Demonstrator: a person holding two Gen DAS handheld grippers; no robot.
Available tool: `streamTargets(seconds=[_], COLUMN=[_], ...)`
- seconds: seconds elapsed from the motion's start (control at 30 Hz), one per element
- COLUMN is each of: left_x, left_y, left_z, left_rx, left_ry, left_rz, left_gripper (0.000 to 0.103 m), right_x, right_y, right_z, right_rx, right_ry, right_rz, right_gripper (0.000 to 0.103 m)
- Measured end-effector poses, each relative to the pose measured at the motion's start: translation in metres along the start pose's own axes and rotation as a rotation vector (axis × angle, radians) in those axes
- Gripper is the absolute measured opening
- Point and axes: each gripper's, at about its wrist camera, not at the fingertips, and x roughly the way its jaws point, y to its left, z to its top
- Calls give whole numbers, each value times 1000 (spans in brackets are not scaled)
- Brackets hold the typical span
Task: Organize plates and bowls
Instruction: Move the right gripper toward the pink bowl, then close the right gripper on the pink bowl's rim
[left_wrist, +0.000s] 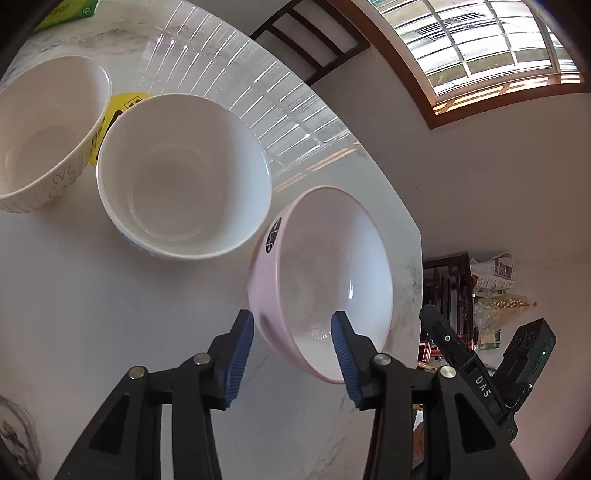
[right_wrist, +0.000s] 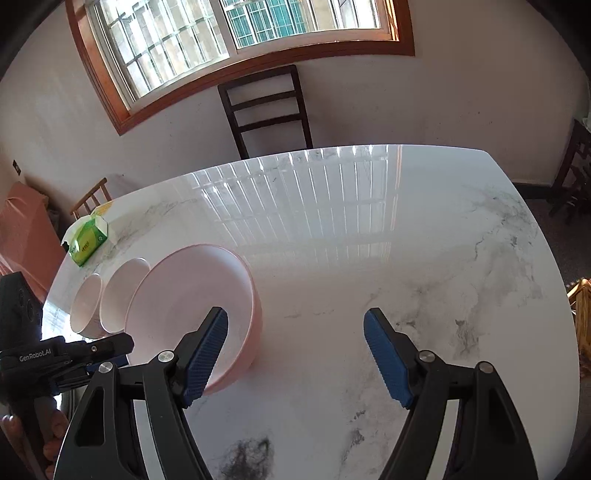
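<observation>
While the left gripper hung over the marble table, its blue-padded fingers stood spread on either side of the near wall of a pink bowl, one outside the wall and one inside the rim; whether either pad actually touched the bowl could not be told. That bowl sat near the table's right edge in the left wrist view, tilted in the lens, with a dark sticker on its outer wall. Just beyond it to the left sat a white bowl with a blue pattern low on its side, and further left a ribbed cream bowl with a rabbit drawn on it. A yellow label lay on the table between those two. A green box lay at the far left corner.

From the right wrist view, the right gripper hovered over bare marble with its fingers wide apart and holding nothing, just to the right of the pink bowl. The three bowls ran in a row toward the far left, with the green tissue box beyond them. A dark wooden chair stood at the table's far side under the window
</observation>
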Motion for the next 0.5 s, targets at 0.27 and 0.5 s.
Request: streamTargets(seconds=[0.27,0.5], left_x=[6,8], left_y=[-3,-7], left_z=[4,2], left_rx=[14,103], left_ry=[-17,-14], left_rz=[52,139], left_gripper=[44,22], right_x=[59,67], right_y=[20,43], right_z=[24,11], right_rx=[-101,-198], right_ry=[144,193], right_rz=[-76,-65], right_gripper=[62,9])
